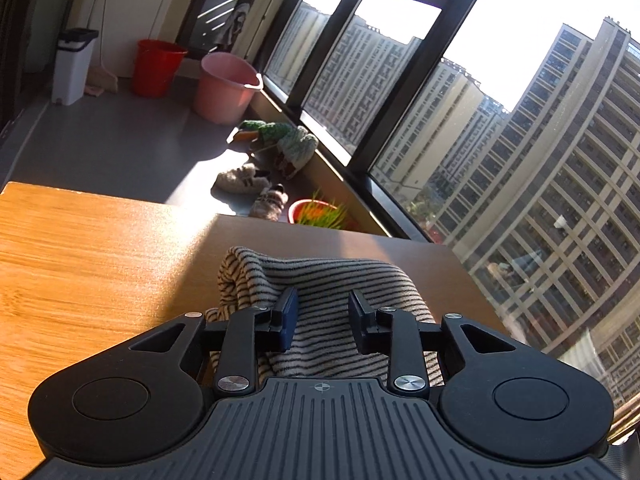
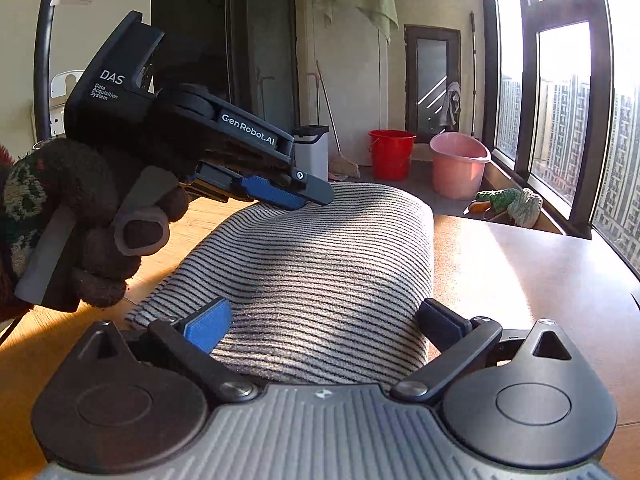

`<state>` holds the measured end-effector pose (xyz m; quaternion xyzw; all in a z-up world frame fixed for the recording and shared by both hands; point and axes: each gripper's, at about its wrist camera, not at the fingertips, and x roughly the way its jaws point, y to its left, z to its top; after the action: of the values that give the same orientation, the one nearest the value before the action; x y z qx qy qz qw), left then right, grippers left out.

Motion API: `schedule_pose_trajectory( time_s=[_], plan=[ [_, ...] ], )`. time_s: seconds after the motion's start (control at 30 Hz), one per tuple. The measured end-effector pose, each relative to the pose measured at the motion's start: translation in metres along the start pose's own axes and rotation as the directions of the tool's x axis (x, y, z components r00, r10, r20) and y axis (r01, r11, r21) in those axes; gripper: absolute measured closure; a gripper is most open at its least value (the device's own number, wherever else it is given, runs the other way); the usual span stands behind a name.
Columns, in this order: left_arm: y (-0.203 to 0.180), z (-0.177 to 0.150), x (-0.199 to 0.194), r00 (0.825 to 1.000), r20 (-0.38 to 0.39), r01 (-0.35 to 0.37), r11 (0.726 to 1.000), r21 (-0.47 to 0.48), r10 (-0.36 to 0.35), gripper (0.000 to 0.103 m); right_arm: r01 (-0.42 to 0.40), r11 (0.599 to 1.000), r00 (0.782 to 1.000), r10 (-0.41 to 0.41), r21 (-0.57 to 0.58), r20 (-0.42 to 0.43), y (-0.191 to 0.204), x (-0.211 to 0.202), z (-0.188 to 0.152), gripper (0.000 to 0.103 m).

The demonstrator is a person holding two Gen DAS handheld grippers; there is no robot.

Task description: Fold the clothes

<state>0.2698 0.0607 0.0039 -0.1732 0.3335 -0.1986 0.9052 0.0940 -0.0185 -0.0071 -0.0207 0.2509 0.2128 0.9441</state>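
Both jaws are open over the soft grey striped cloth (image 2: 320,280) on the brown wooden table (image 2: 520,280). Right gripper (image 2: 326,324) gapes wide; left gripper (image 1: 322,320) only a little. Next, pinch one edge flat.

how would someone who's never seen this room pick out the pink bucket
Start at the big window wall and drop to the floor beside its low sill. Two buckets stand there side by side; the pink bucket is nearer the glass, pale and wider, while the red bucket is bright and sits further in.

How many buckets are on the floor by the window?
2. The red bucket stands by the back wall, and the pink bucket stands beside it, nearer the window. More may be hidden behind the table.
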Motion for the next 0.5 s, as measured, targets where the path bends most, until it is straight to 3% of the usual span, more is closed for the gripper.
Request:
schedule_pose_trajectory(
  time_s=[0.1, 0.17, 0.23, 0.3, 0.5],
  plan=[
    [0.001, -0.002, -0.014, 1.0, 0.03, -0.01, 1.0, -0.007, 0.01, 0.076, -0.016, 0.997, 1.0, 0.017, 0.071, -0.005, -0.014, 0.001, 0.001, 0.001],
    [-0.003, -0.008, -0.033, 0.997, 0.065, -0.028, 1.0, -0.007, 0.029, 0.069, -0.015, 0.995, 1.0, 0.017, 0.097, -0.021, -0.02, 0.004, 0.0, 0.001],
    [-0.009, -0.017, -0.05, 0.995, 0.087, -0.04, 0.999, -0.007, 0.04, 0.047, -0.011, 0.995, 1.0, 0.013, 0.094, -0.028, -0.02, 0.006, 0.0, 0.001],
    [-0.012, -0.027, -0.063, 0.996, 0.084, -0.036, 0.999, -0.007, 0.037, 0.033, -0.005, 0.997, 0.999, 0.007, 0.078, -0.033, -0.018, 0.008, 0.0, 0.001],
    [-0.004, -0.046, -0.07, 0.999, 0.02, -0.038, 0.999, -0.039, 0.038, 0.032, 0.006, 0.998, 0.999, -0.004, 0.056, -0.039, -0.014, 0.008, 0.001, 0.001]
  ],
)
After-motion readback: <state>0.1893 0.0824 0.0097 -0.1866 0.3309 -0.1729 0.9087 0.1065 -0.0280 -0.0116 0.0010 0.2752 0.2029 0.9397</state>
